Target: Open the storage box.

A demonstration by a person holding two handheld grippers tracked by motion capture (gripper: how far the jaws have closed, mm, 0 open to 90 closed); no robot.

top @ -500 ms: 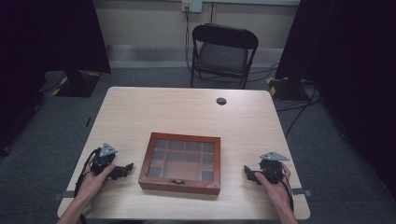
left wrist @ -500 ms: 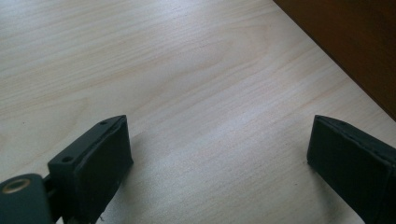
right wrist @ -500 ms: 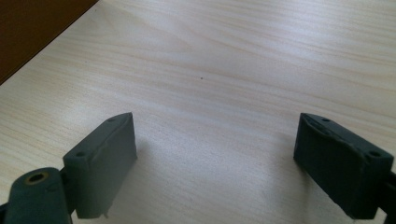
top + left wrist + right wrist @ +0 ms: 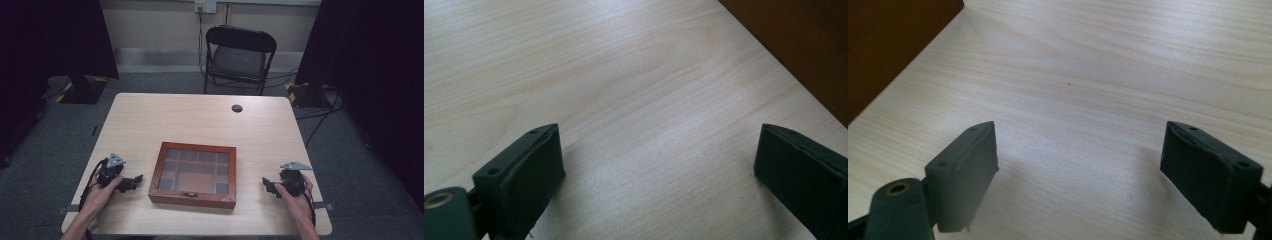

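While both hands rest on the near part of the table (image 4: pixel 200 115), nothing is gripped. Left hand-held gripper (image 4: pixel 131 182): low on the table near its left front corner, pointing right toward the wooden box (image 4: pixel 194 175); jaws spread wide, bare tabletop between them in the left gripper view (image 4: pixel 659 165). Grey 3-cornered plate on top, black cable trailing back along the forearm. A dark brown edge of the box crosses the upper right corner of that view (image 4: pixel 804 50); gripper near the box, not touching.

Wooden box: middle of the table's near half, between the 2 grippers, lid closed. Glass top shows 12 or so compartments below; exact count unclear. Small metal clasp on the near wall.

Right hand-held gripper (image 4: pixel 268 186): near the right front corner, pointing left toward the box, apart from it. Jaws spread wide over bare wood in the right gripper view (image 4: pixel 1080 165); box side in the upper left corner (image 4: pixel 888 45).

Farther back: small round black disc (image 4: pixel 237 108) near the table's far edge; black folding chair (image 4: pixel 239 55) beyond.
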